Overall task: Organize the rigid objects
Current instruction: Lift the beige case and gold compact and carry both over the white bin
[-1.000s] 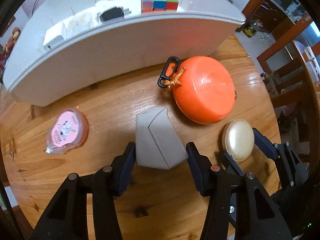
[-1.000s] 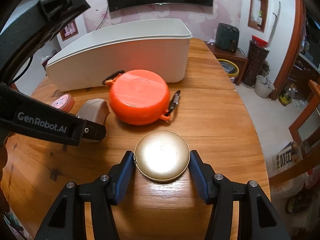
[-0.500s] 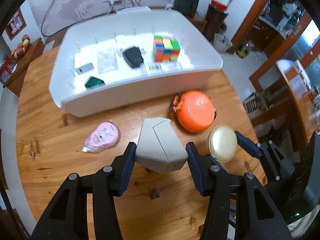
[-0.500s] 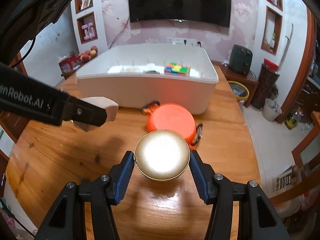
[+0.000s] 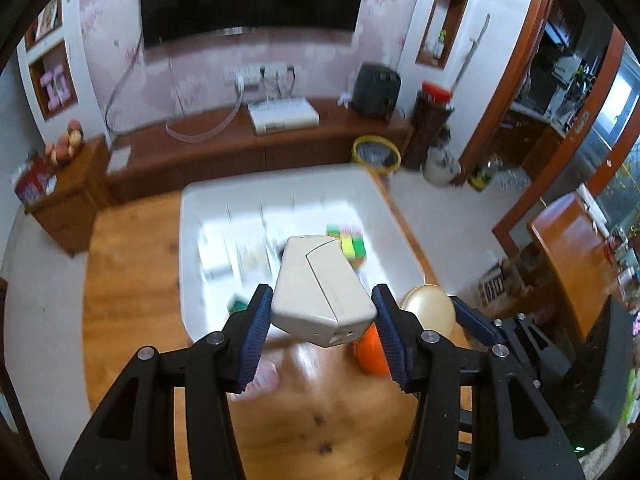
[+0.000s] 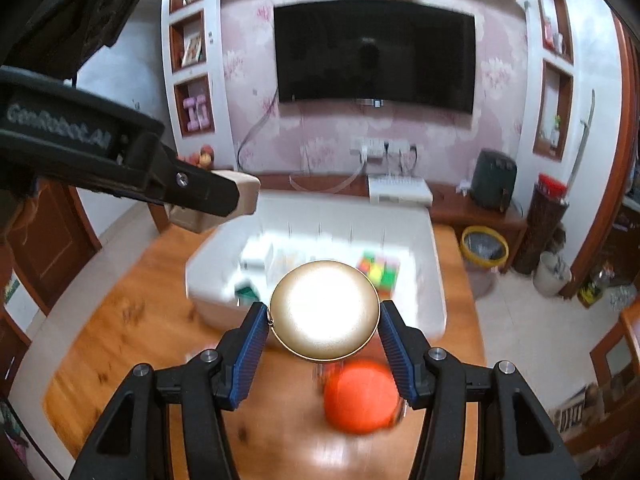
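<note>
- Left hand-held gripper (image 5: 322, 334) grips the beige box (image 5: 322, 290); right hand-held gripper (image 6: 324, 340) grips the gold disc (image 6: 324, 310), both above the bench (image 6: 132, 320).
- Carry both level over the white bin (image 6: 436, 280), beyond the orange case (image 6: 360, 396).
- Lower them beside the colour cube (image 6: 378, 272) into free slots before releasing.

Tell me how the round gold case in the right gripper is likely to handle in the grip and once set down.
The round gold case looks hard and glossy, so it may slip: the right gripper pinches only its curved rim. It keeps its shape, so it is probably stiff. Set on edge it would likely roll; laid flat it should sit still.
</note>
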